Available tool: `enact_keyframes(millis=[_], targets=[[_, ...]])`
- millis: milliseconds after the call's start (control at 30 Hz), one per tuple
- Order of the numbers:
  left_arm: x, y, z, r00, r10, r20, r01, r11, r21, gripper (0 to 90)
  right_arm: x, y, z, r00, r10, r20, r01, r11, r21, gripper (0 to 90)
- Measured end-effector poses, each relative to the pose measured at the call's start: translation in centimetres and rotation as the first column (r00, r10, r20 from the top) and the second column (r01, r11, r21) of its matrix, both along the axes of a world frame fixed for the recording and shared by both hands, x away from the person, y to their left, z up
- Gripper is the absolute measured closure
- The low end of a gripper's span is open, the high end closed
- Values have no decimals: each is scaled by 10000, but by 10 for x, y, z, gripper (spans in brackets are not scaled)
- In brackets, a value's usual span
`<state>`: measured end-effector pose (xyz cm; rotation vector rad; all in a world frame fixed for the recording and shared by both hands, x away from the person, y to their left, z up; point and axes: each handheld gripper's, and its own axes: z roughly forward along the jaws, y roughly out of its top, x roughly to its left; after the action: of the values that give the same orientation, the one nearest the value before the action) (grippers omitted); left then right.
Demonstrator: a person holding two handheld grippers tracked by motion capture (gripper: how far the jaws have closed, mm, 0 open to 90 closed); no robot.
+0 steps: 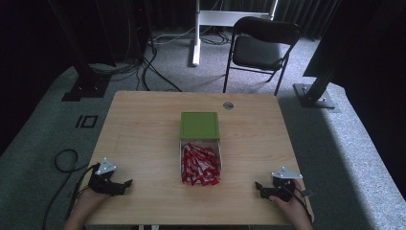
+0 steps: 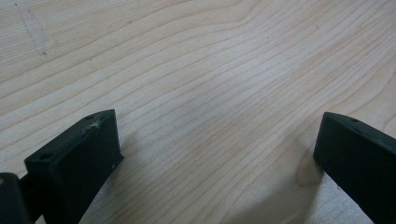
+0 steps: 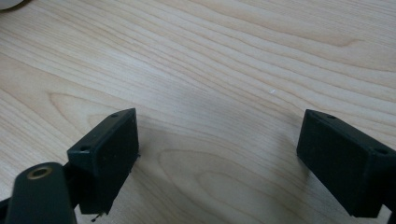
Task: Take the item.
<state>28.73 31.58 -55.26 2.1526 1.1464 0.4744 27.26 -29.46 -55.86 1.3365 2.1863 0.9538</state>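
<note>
high view has the sachet box between both wide, empty claws; claw views, bare table.

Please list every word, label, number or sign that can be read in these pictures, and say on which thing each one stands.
No text can be read.
Red packets in the open box: light marks on them, too small and blurred to read.
Green lid: plain, no writing.
Table: only wood grain, also between the open jaws in both gripper views.

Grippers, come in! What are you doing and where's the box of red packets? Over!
Left gripper open, empty. Right gripper open, empty. Box of red packets mid-table between them, green lid behind it. Nothing in the way.
</note>
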Motion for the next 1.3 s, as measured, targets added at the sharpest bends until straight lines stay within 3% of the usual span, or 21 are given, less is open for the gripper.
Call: enact_keyframes(millis=[600, 900, 1067, 1300], targets=[[0, 0, 0, 10000, 1, -1, -1, 10000, -1, 14, 0, 0, 0, 10000, 10, 22, -10, 10000, -5, 124], [0, 0, 0, 10000, 1, -2, -1, 10000, 1, 14, -1, 4, 2, 9994, -351, 39, 351, 9994, -32, 136], [0, 0, 0, 10000, 1, -2, -1, 10000, 0, 14, 2, 8, 13, 9992, -370, 160, 364, 9987, 370, 136], [0, 0, 0, 10000, 3, 0, -3, 10000, -2, 14, 5, 18, 35, 9993, -138, 349, 118, 9983, 569, 136]])
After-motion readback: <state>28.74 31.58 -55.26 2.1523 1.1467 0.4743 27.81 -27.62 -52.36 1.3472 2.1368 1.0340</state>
